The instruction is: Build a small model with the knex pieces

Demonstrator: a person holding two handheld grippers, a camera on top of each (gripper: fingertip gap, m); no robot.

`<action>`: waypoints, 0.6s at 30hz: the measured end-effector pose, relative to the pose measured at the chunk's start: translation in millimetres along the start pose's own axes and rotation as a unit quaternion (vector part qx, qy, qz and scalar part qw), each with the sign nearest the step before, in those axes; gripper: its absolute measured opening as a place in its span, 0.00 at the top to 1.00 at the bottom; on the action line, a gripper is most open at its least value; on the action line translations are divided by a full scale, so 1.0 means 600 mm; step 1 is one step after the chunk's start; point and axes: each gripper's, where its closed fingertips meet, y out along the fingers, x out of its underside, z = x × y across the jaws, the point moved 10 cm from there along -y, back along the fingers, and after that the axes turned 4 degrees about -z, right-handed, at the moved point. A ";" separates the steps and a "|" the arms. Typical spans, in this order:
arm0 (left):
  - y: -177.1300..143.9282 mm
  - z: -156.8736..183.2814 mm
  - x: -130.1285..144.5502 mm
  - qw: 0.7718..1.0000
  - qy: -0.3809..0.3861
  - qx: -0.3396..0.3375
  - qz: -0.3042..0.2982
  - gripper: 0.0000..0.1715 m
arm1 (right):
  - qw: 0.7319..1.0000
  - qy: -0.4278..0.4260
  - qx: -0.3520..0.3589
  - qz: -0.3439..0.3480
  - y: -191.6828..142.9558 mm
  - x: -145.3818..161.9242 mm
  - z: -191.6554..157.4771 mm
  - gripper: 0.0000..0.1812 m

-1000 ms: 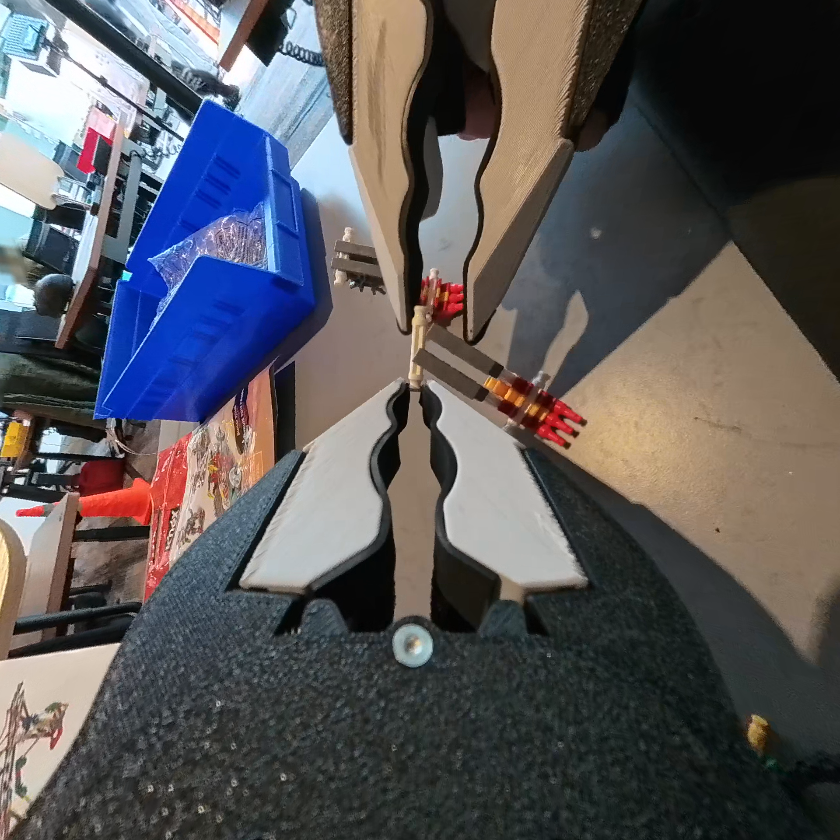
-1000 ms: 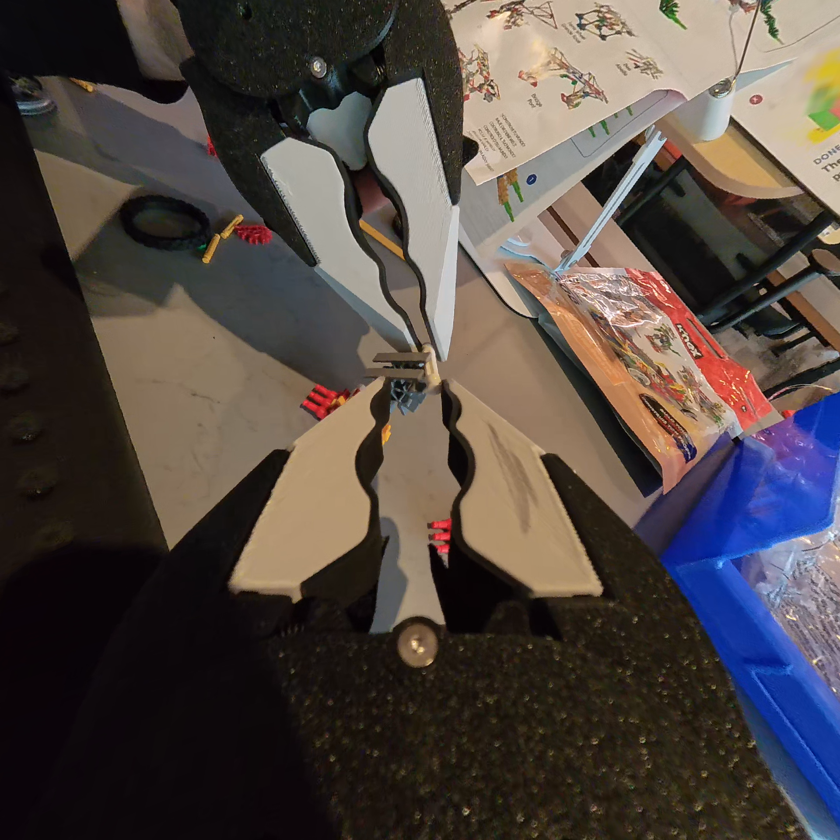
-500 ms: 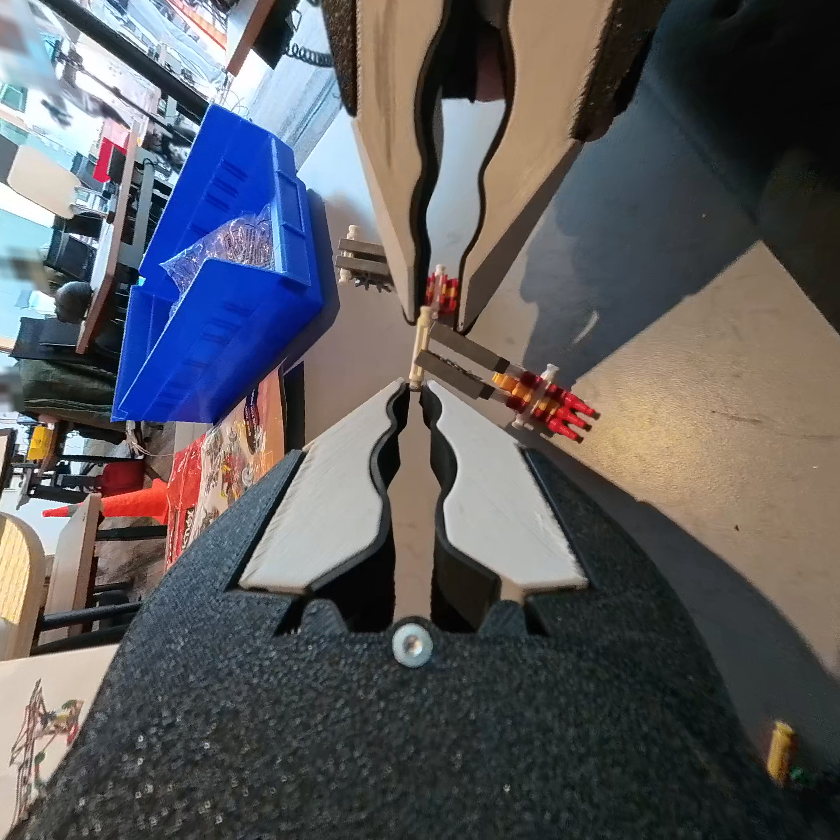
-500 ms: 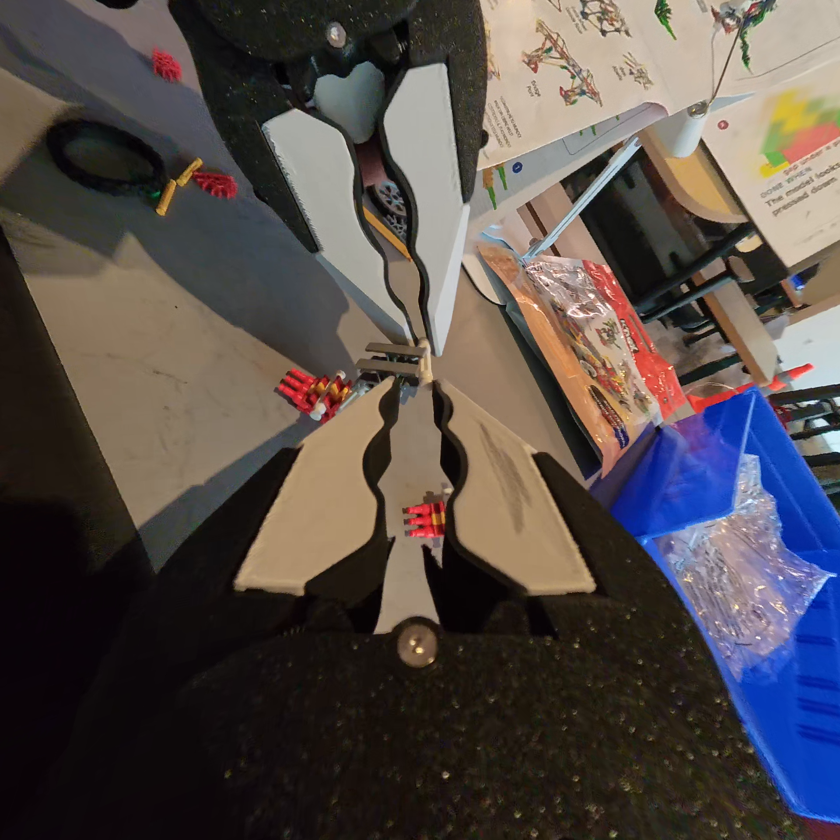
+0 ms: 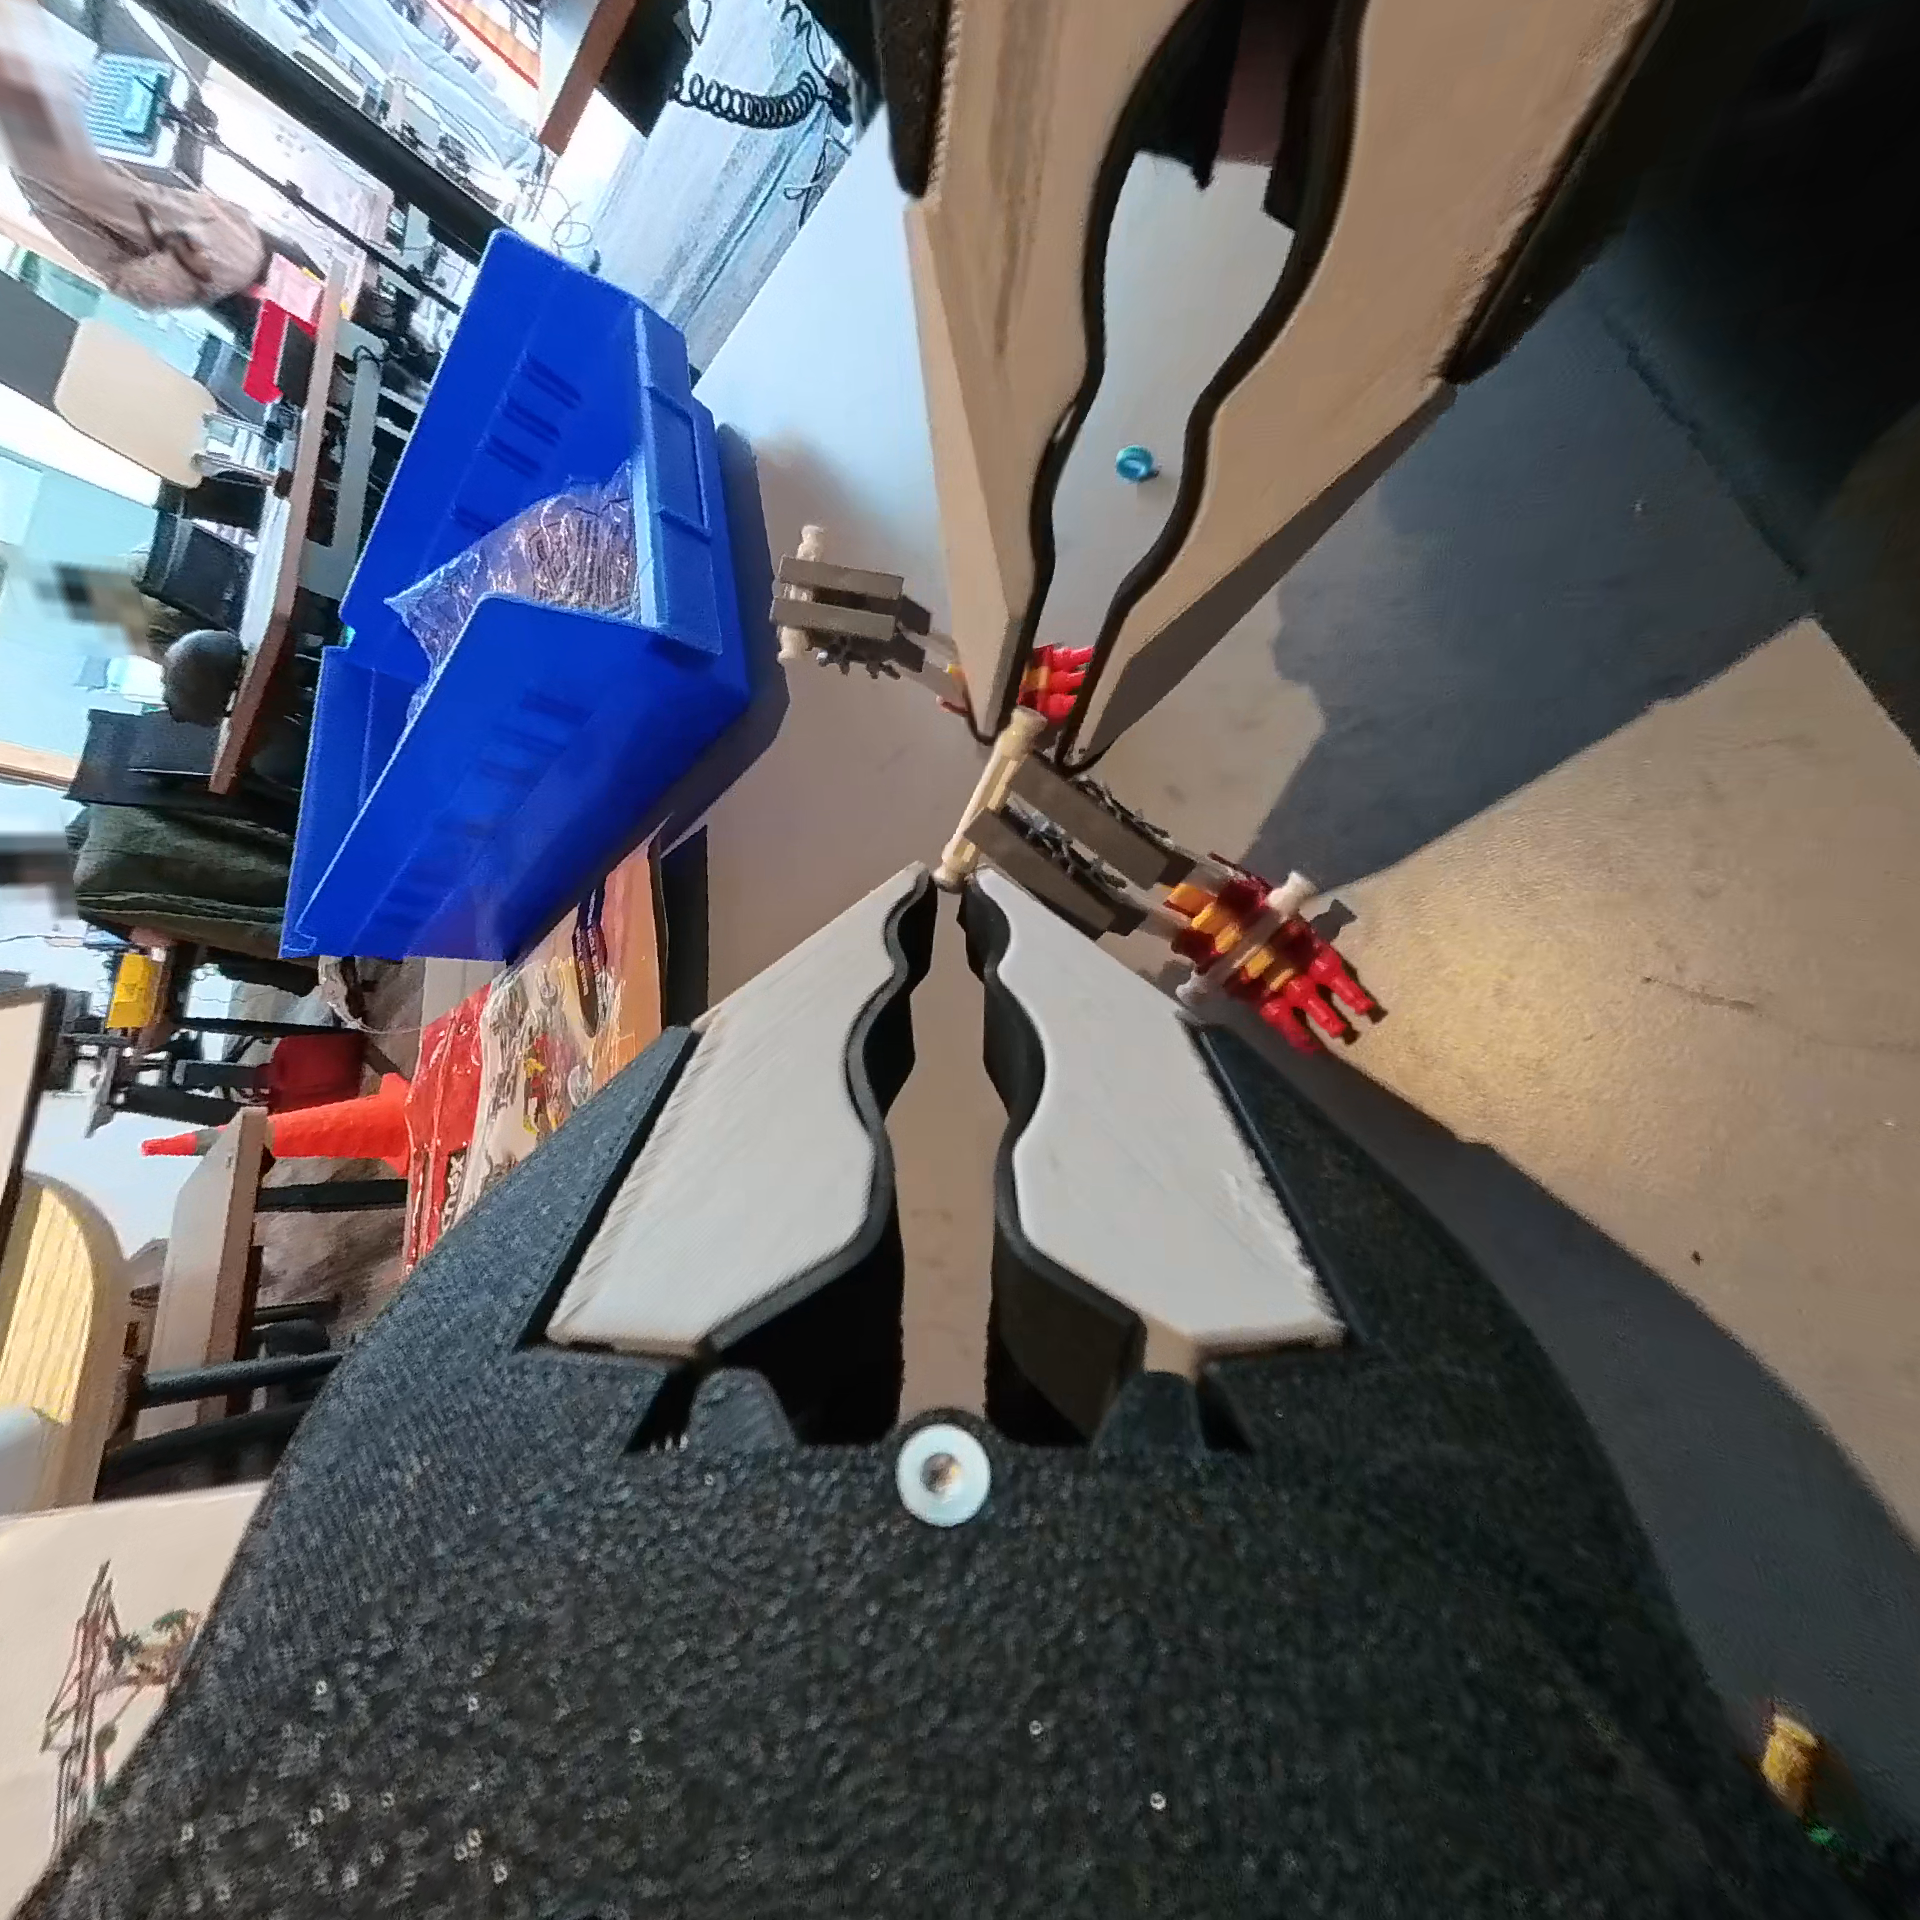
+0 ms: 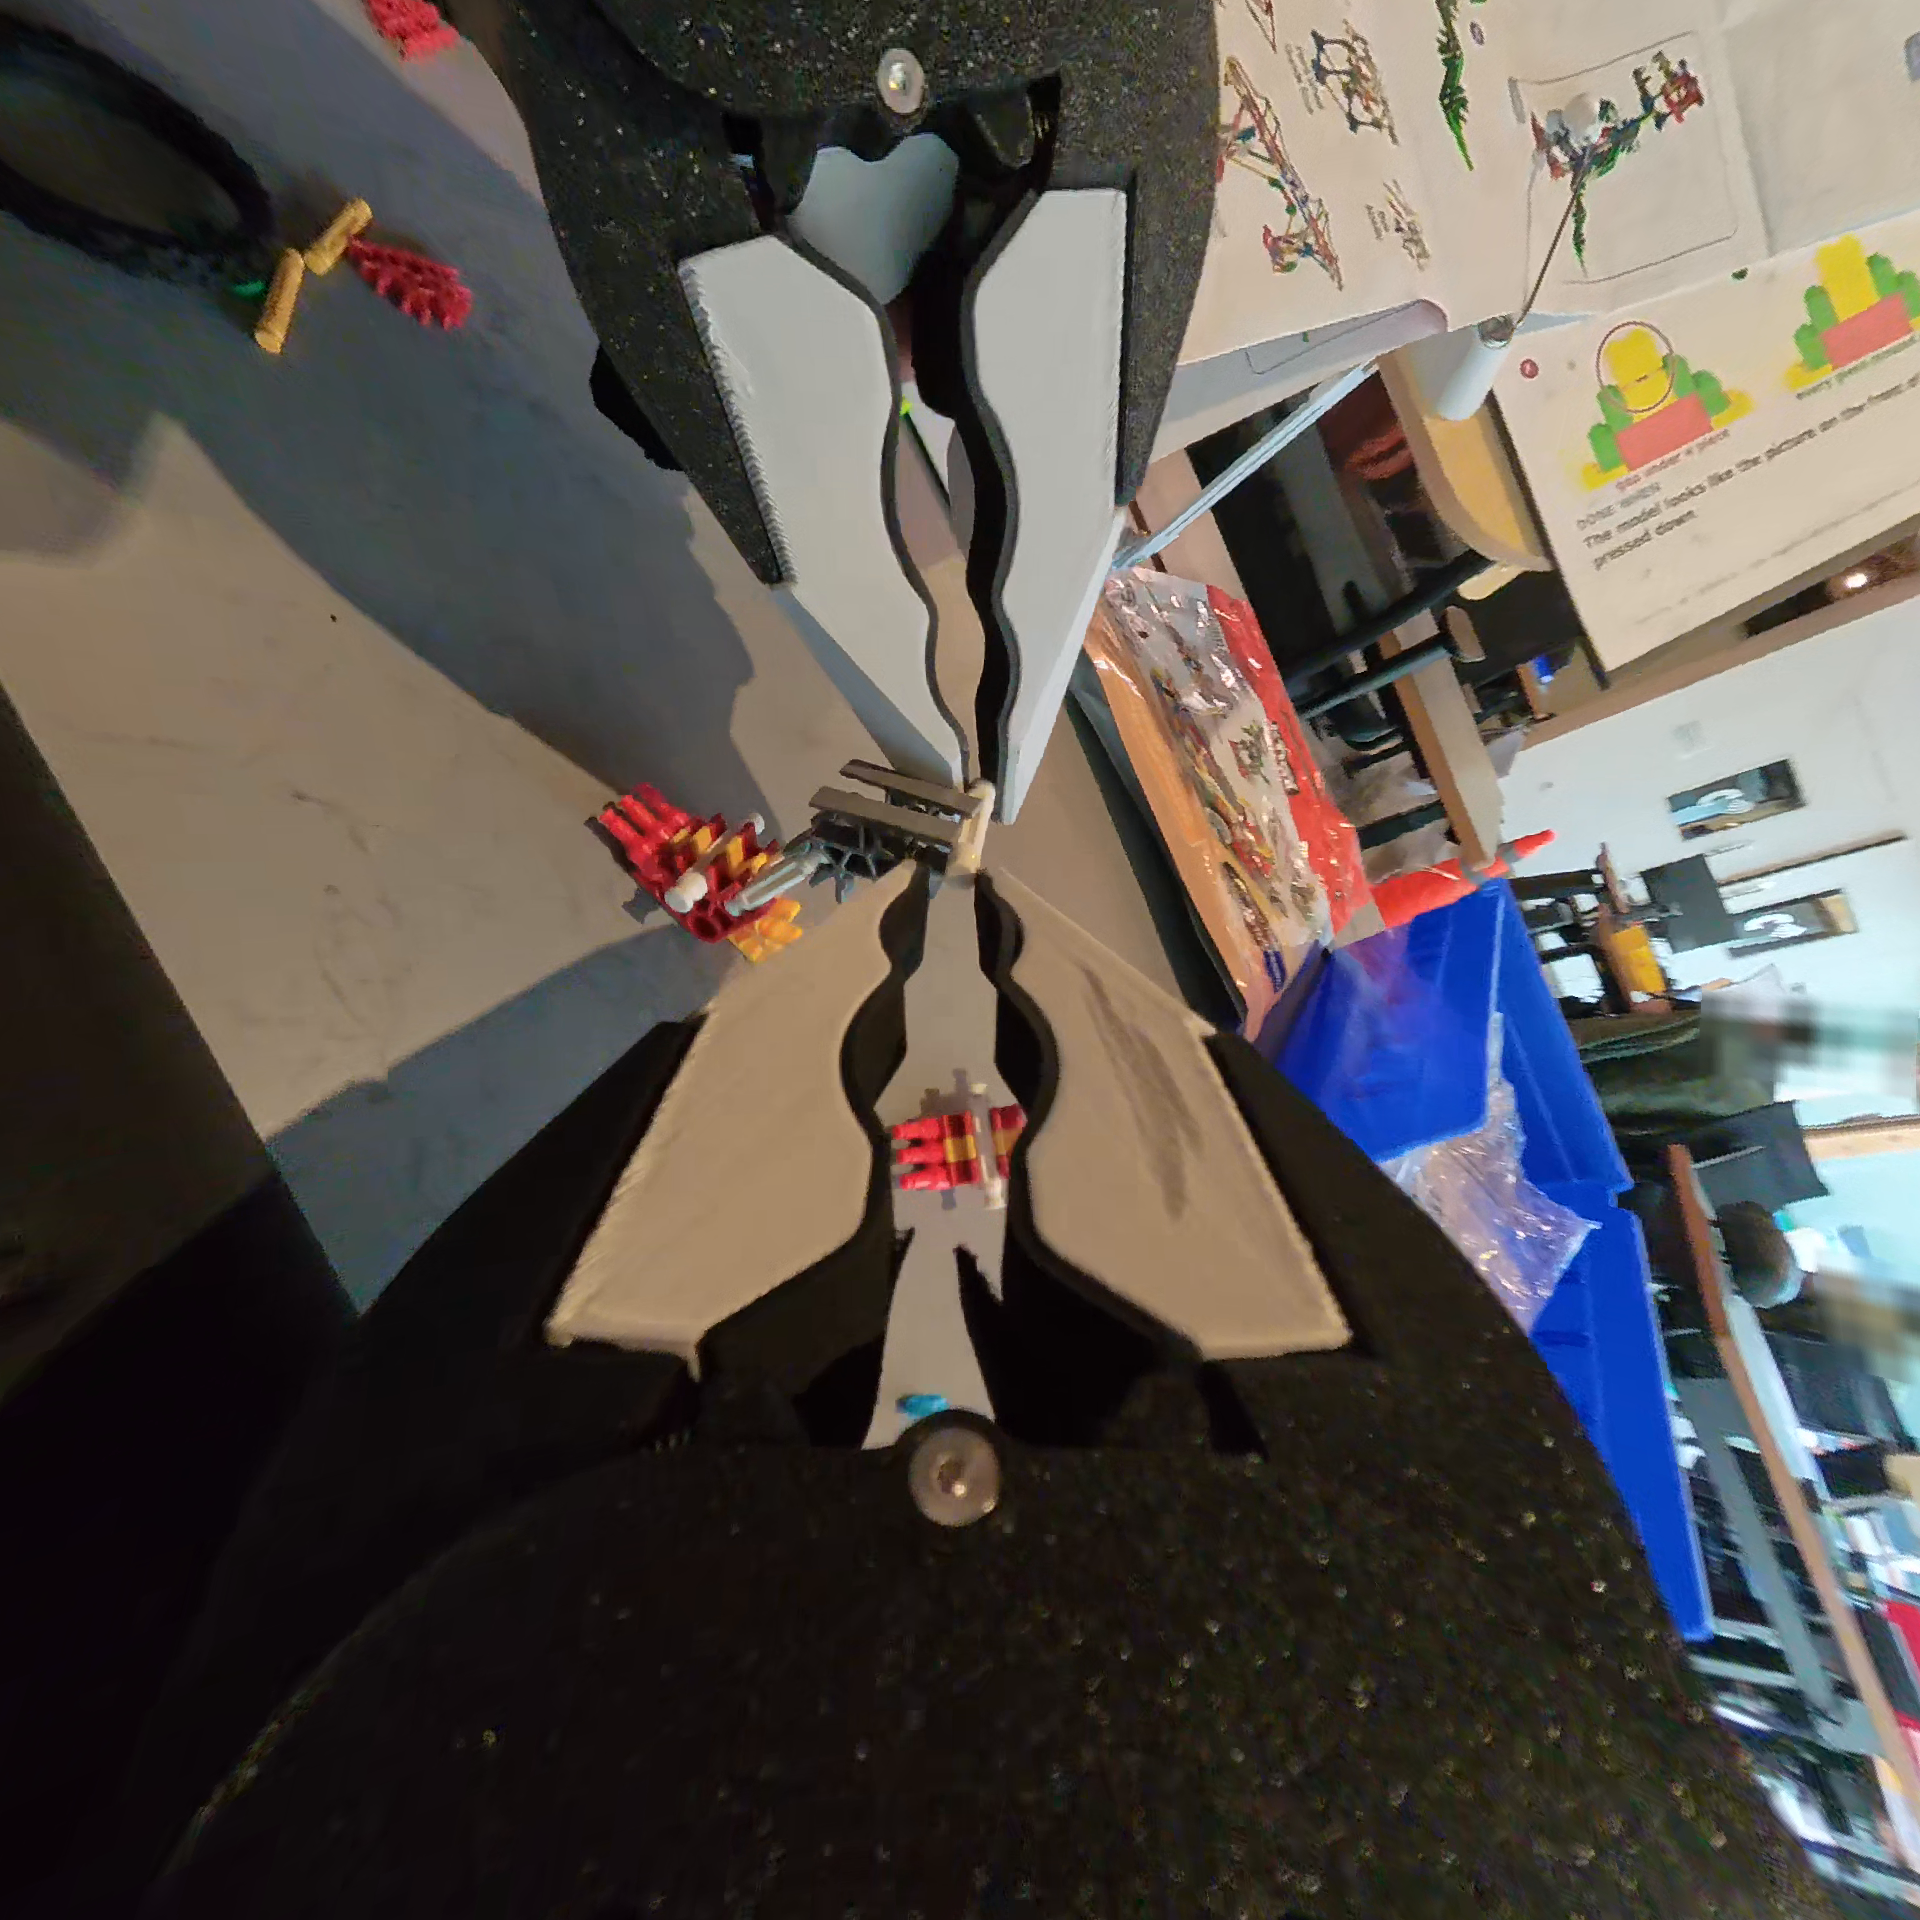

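Both grippers tip to tip, pinched nearly closed.
My left gripper (image 5: pixel 948 881) and right gripper (image 6: pixel 948 871) face each other nose to nose, fingertips drawn together, only a sliver between each pair; both pinch the same thin piece.

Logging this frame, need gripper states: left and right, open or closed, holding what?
Left gripper: closed on one end of the white rod of the grey-and-red assembly.
Right gripper: closed on the rod's other end.

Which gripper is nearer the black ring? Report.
Left. The left gripper stands just beside the black ring; the right gripper is farther off, across the white rod.
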 end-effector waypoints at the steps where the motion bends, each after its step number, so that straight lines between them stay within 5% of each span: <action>1: 0.000 0.000 0.000 1.000 -0.001 0.001 0.000 0.98 | 1.000 -0.005 0.008 -0.003 -0.001 -0.001 -0.003 0.95; 18: 0.003 0.004 -0.003 1.000 0.007 -0.002 -0.011 0.99 | 0.999 -0.028 0.035 -0.017 -0.010 -0.014 -0.016 0.96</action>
